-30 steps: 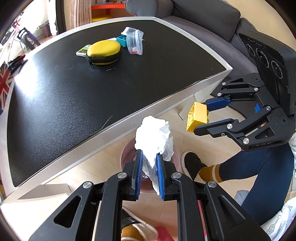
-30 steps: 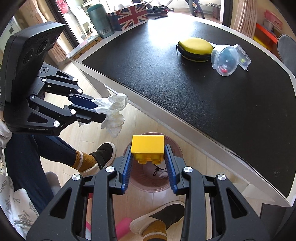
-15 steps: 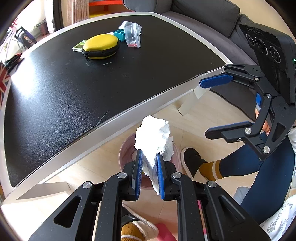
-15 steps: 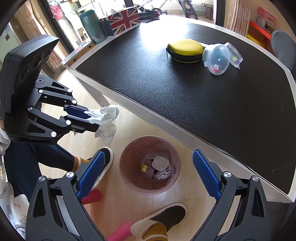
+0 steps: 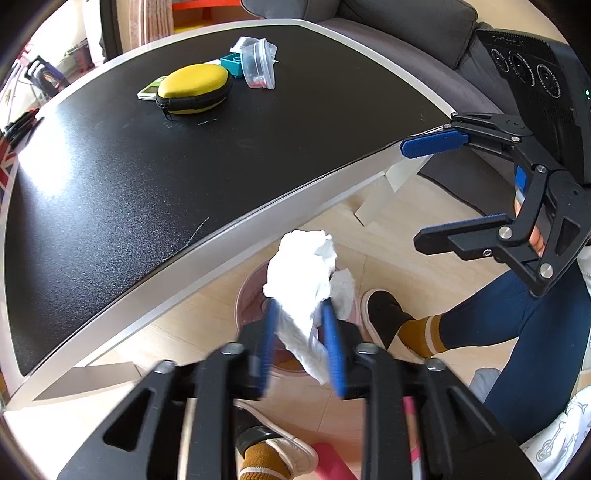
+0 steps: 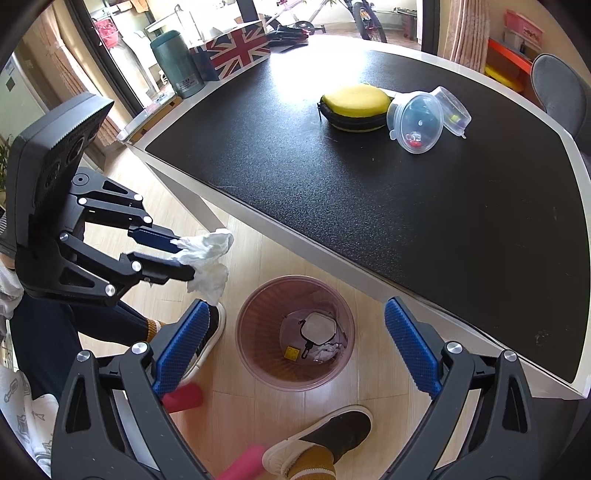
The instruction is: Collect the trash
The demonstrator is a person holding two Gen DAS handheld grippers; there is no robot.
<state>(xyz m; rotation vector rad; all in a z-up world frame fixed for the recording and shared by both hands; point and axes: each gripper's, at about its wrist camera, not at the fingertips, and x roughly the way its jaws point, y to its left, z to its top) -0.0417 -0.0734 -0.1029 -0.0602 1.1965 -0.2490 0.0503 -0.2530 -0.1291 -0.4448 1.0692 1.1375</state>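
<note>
A crumpled white tissue [image 5: 303,280] sits between the blue pads of my left gripper [image 5: 301,332], whose jaws are spreading and blurred; it also shows in the right wrist view [image 6: 205,258]. The tissue hangs above and beside a pink waste bin [image 6: 295,328] on the floor under the table edge; in the left wrist view the bin [image 5: 251,295] is mostly hidden. A yellow brick [image 6: 290,353] lies inside the bin with other rubbish. My right gripper [image 6: 291,347] is wide open and empty above the bin; it also shows in the left wrist view [image 5: 424,192].
A black table [image 6: 369,184] holds a yellow zip case [image 6: 354,105], clear plastic containers [image 6: 417,122] and a teal block [image 5: 232,64]. The person's feet in dark slippers [image 6: 321,439] stand beside the bin. A grey sofa [image 5: 406,29] is behind.
My right gripper opened and the yellow brick fell into the bin. My left gripper's jaws have begun to spread around the tissue.
</note>
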